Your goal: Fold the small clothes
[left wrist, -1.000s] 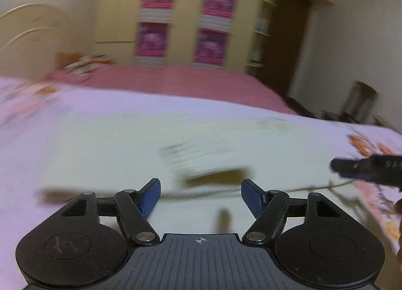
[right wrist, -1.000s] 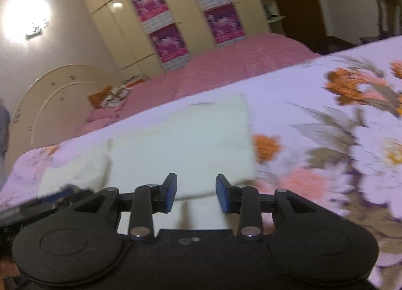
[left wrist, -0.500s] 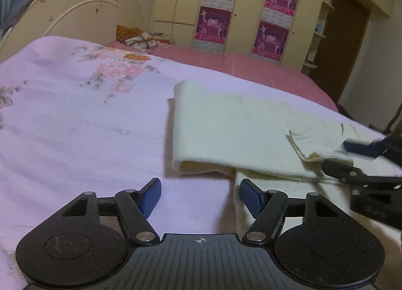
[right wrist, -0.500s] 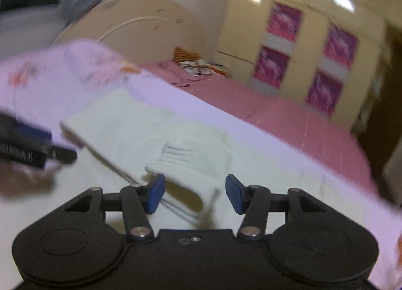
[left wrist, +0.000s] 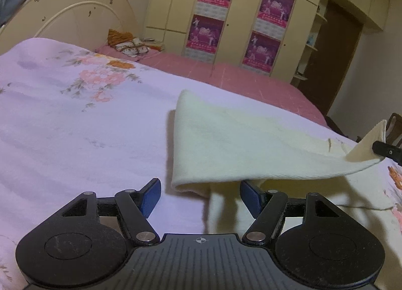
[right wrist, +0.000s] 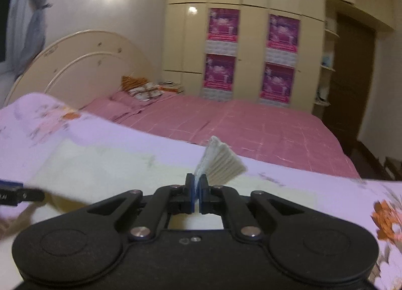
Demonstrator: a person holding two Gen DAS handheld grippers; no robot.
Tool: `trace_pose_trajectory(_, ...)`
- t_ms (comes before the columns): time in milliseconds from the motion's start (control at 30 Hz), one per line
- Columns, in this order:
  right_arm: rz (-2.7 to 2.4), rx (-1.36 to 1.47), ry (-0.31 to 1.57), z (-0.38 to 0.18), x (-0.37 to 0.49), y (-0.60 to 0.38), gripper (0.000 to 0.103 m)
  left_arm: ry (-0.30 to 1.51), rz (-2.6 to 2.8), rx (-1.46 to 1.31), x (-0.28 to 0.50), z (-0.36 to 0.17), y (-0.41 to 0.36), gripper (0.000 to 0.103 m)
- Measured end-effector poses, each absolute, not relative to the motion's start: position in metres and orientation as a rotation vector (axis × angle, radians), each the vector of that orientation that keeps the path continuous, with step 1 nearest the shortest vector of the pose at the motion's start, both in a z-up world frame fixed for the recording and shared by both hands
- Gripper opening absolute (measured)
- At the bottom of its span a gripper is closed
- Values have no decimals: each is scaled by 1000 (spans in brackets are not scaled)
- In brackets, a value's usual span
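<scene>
A cream knit garment point(left wrist: 238, 144) lies on the floral lilac bedsheet point(left wrist: 62, 126), folded along its left edge. Its right part is lifted off the bed. My left gripper point(left wrist: 199, 197) is open and empty, low over the sheet just in front of the garment's near fold. My right gripper point(right wrist: 197, 189) is shut on the garment's ribbed cuff point(right wrist: 221, 161), which fans out above its blue pads. The right gripper's tip also shows in the left wrist view point(left wrist: 387, 151), holding the raised cuff end point(left wrist: 369, 144). The garment's body spreads below in the right wrist view point(right wrist: 113, 166).
A pink bed cover point(right wrist: 251, 126) lies beyond the lilac sheet. A curved cream headboard point(left wrist: 70, 21) stands at the left with folded cloths point(left wrist: 130, 45) by it. Wardrobe doors with magenta posters point(left wrist: 213, 13) and a dark door point(left wrist: 334, 58) are at the back.
My right gripper has shut on the ribbed cuff and lifted it, raising the garment's right part off the bed. My left gripper stays open and has shifted a little.
</scene>
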State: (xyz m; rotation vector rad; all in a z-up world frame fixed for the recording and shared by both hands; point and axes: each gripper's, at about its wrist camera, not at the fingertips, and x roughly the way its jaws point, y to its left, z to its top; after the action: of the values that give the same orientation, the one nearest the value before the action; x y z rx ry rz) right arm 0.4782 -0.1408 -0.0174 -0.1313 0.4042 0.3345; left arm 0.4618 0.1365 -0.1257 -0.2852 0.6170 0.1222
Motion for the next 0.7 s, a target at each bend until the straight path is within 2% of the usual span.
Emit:
trace_pose_trajectory(367, 331, -71, 414, -15, 475, -155, 4, 630, 68, -212, 461, -116, 101, 69)
trace_pose_trajectory(400, 331, -71, 413, -15, 475, -155, 4, 624, 72, -189, 460, -114, 95, 66)
trace_pose_trajectory(433, 332, -68, 413, -14, 475, -156, 4, 614, 67, -168, 460, -113, 90, 58)
trace_pose_trajectory(467, 332, -68, 414, -14, 475, -156, 4, 609, 61, -158, 461, -113, 86, 44)
trace_pose_trajectory(633, 333, -66, 415, -14, 475, -156, 4, 655, 55, -152, 490, -119, 76, 41)
trace_pose_trajectory(667, 333, -65, 415, -14, 476, -156, 4, 652, 74, -150, 494, -118, 77, 39)
trace_pose_trajectory(700, 333, -66, 415, -14, 476, -156, 4, 639, 106, -147, 495, -116, 79, 26)
